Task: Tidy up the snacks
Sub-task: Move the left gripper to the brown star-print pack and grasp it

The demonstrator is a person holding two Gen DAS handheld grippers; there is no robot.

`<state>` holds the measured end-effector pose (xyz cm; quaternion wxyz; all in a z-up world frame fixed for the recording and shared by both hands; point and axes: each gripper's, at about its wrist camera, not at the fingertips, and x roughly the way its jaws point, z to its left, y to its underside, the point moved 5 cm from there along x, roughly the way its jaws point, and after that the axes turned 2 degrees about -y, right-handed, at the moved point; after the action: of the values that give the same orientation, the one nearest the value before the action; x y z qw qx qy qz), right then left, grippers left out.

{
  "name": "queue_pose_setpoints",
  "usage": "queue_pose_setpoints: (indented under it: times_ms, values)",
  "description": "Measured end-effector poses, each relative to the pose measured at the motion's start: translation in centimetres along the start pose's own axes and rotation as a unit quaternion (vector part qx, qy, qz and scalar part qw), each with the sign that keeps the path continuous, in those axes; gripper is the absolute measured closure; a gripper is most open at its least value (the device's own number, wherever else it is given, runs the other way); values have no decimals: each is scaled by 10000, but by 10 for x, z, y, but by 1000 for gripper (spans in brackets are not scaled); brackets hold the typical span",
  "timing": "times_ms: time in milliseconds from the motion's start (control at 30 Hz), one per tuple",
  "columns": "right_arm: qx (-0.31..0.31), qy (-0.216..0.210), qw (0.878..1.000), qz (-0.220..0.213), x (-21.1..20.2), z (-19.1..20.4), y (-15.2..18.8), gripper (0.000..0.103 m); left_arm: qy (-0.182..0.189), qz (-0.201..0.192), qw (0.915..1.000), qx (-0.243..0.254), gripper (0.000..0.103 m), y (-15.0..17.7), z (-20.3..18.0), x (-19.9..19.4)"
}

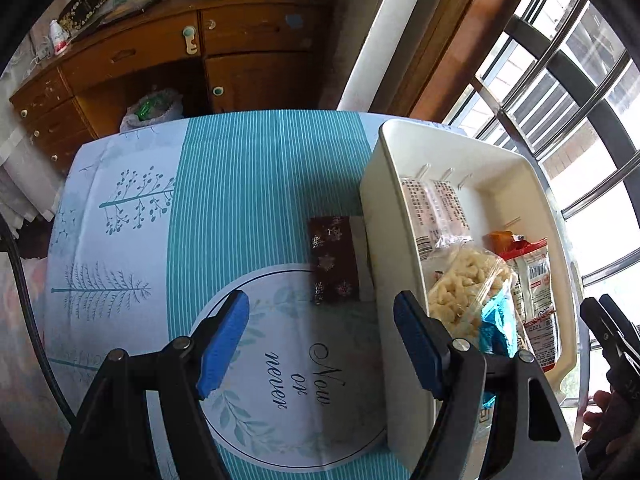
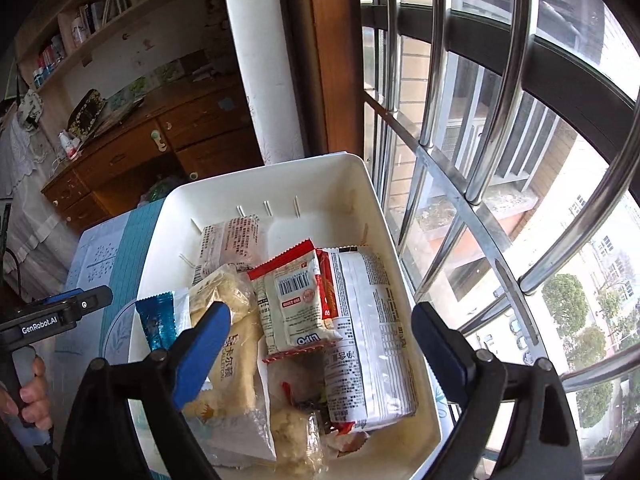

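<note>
A white plastic bin [image 1: 374, 216] [image 2: 384, 220] stands at the table's window side, filled with several snack packets. A dark brown packet with snowflakes [image 1: 334, 260] lies flat on the teal tablecloth [image 1: 248, 184], right against the bin's outer wall. My left gripper [image 1: 322, 336] hovers open above the cloth, the brown packet just beyond its tips. My right gripper [image 2: 320, 340] hangs open over the bin with nothing pressed between its pads; a red-edged LiPO packet [image 2: 296, 300] lies below them. The left gripper [image 2: 86, 300] also shows at the left edge of the right wrist view.
A window with metal bars [image 2: 500, 140] runs close along the bin's far side. A wooden desk with drawers [image 1: 160, 52] stands beyond the table. A white pipe [image 2: 264, 60] rises by the window frame. A hand [image 2: 34, 392] holds the left gripper's handle.
</note>
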<state>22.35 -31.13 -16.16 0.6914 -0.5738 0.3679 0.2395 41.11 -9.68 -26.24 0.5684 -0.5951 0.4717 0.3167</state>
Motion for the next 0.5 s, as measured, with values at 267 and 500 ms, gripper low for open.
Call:
queue_pose_setpoints:
  times_ms: [267, 500]
  values:
    - [15, 673, 9973, -292, -6, 17, 12, 10, 575, 129, 9977, 334, 29, -4, 5, 43]
    - [-7, 1113, 9936, -167, 1, 23, 24, 10, 762, 20, 9956, 549, 29, -6, 4, 72]
